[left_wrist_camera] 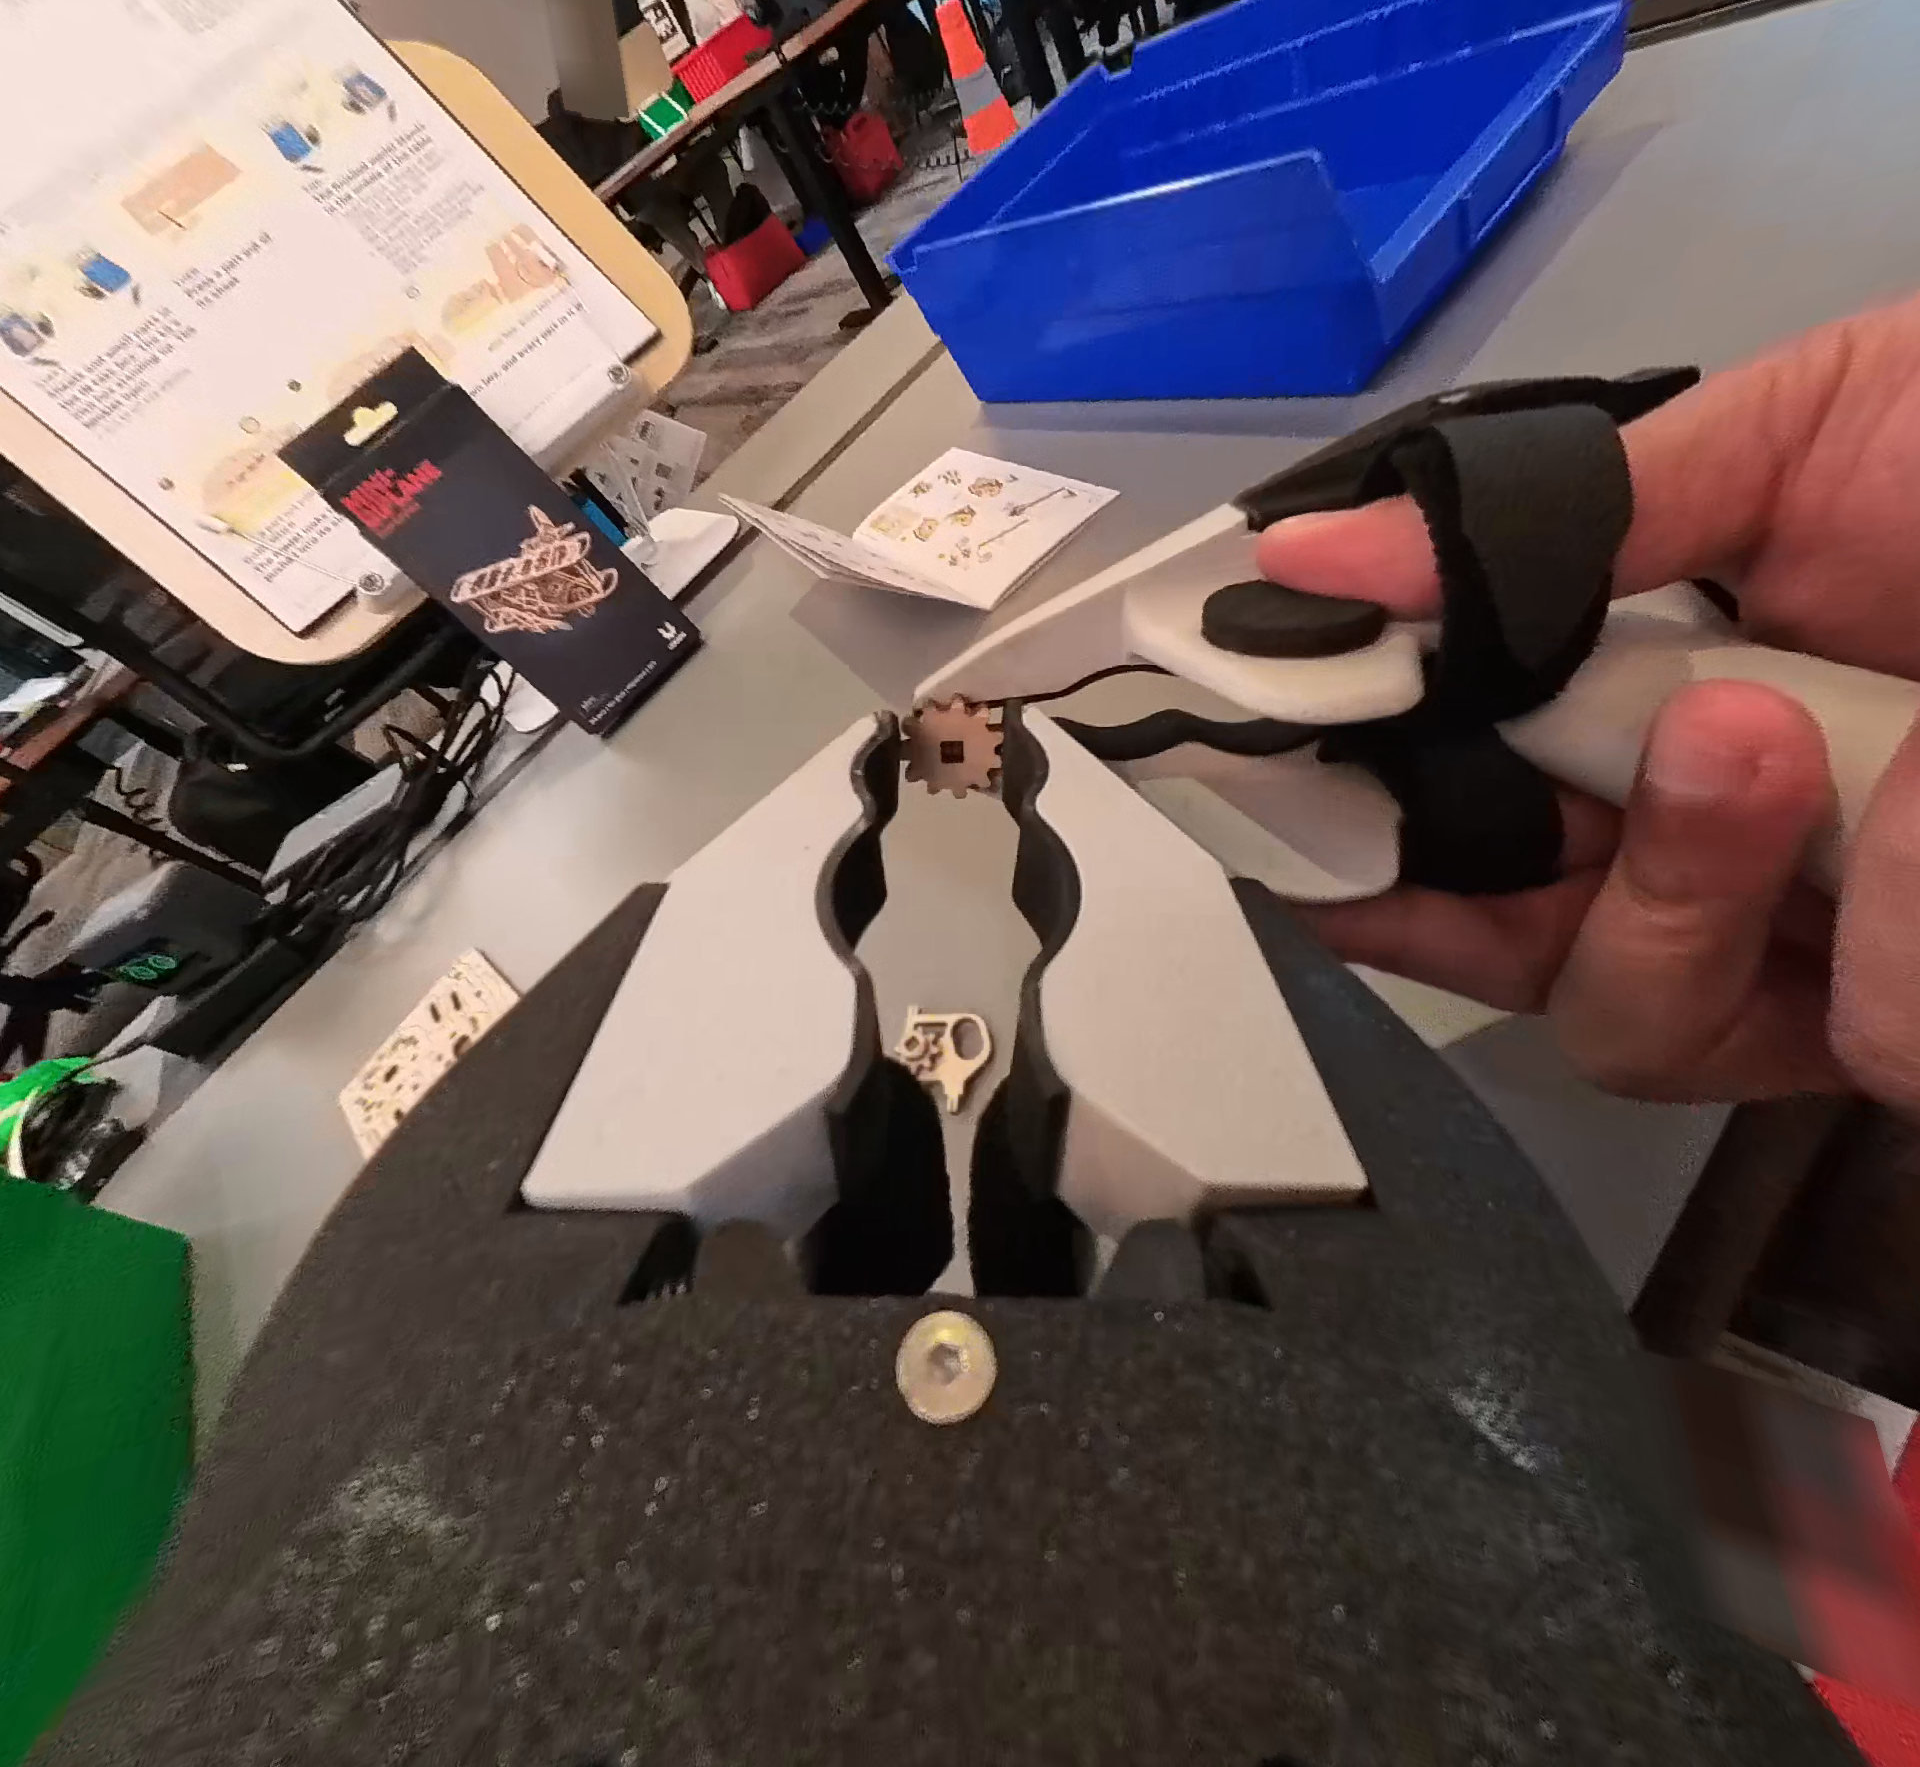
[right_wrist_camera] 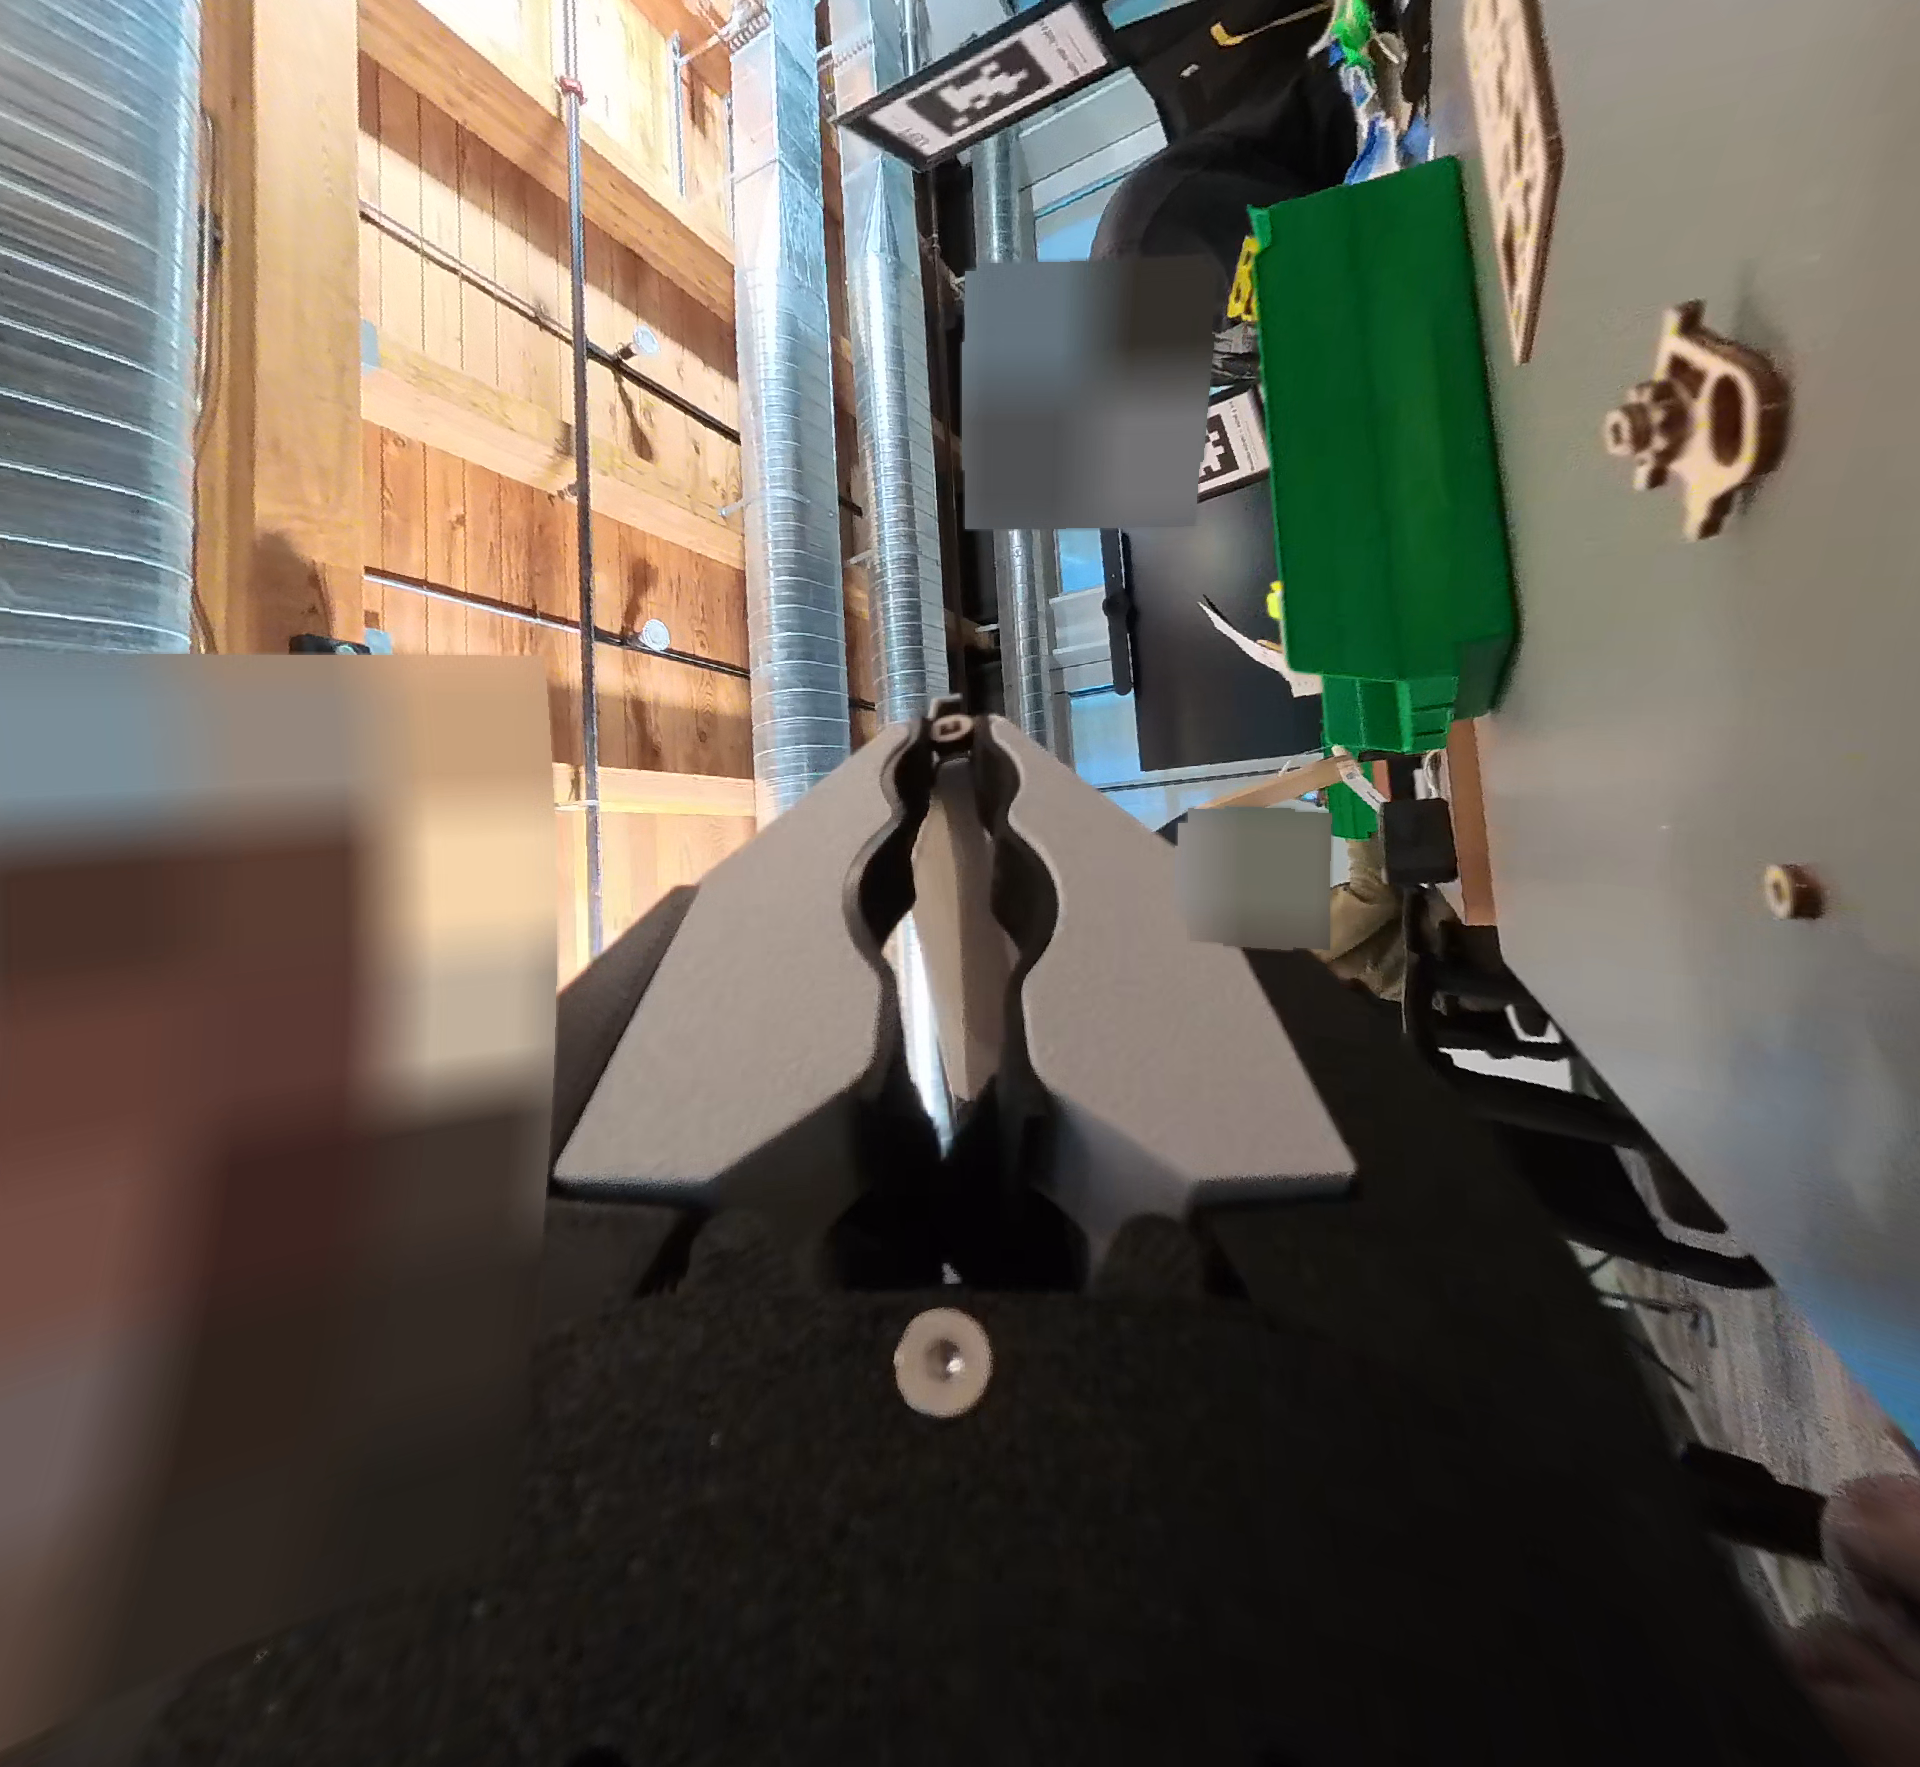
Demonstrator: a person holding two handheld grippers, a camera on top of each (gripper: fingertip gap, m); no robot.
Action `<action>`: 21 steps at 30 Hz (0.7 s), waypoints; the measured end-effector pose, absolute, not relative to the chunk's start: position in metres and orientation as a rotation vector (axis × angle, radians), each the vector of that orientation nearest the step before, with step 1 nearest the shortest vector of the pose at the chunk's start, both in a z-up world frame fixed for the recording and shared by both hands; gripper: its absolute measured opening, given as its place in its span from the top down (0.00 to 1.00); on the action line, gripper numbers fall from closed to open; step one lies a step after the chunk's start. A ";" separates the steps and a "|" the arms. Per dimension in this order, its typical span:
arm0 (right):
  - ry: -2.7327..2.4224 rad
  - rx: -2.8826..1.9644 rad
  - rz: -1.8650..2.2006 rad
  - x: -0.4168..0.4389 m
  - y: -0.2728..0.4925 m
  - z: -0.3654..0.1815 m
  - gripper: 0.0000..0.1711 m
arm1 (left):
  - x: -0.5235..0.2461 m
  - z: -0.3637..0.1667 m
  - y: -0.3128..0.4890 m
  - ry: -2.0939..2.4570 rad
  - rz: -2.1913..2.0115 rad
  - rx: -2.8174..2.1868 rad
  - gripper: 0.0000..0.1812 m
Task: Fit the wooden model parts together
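In the left wrist view my left gripper [left_wrist_camera: 951, 749] is shut on a small wooden gear [left_wrist_camera: 952, 759], held upright between its fingertips above the grey table [left_wrist_camera: 1714, 190]. My right gripper [left_wrist_camera: 940, 691], held by a hand [left_wrist_camera: 1714, 886], comes in from the right and its tip touches the gear's top edge. In the right wrist view, which is turned sideways, the right gripper [right_wrist_camera: 951, 730] is shut on a small part [right_wrist_camera: 948, 730] with a square hole. A wooden sub-assembly [left_wrist_camera: 943, 1052] lies on the table below the left fingers; it also shows in the right wrist view [right_wrist_camera: 1704, 418].
A blue bin [left_wrist_camera: 1299, 148] stands at the back right. A folded booklet [left_wrist_camera: 925, 522], a black package [left_wrist_camera: 499, 543] and an instruction board [left_wrist_camera: 260, 211] stand behind. A punched wooden sheet [left_wrist_camera: 426, 1042] and a green bin [right_wrist_camera: 1382, 470] are on the left. A small wooden ring [right_wrist_camera: 1792, 889] lies loose. Left and right tips are no more than a few centimetres apart.
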State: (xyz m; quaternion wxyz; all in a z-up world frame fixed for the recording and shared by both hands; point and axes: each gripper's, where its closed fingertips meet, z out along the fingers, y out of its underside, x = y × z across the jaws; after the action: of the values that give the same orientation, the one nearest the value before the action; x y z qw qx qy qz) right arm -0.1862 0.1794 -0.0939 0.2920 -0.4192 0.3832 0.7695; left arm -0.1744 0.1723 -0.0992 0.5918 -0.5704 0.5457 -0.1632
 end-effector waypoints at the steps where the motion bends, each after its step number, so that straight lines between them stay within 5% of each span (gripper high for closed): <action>1: 1.015 -1.117 2.046 -0.187 0.179 -0.091 0.96 | -0.175 -0.096 0.172 1.268 -0.370 -1.318 0.90; 21: 0.915 -1.190 2.038 -0.194 0.183 -0.086 0.97 | -0.183 -0.091 0.175 1.310 -0.256 -1.261 0.91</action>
State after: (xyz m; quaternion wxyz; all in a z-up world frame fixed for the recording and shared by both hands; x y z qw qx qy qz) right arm -0.1936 0.1835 -0.0864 0.3003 -0.4485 0.3447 0.7680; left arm -0.1834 0.1755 -0.0909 0.6072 -0.5457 0.5668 -0.1108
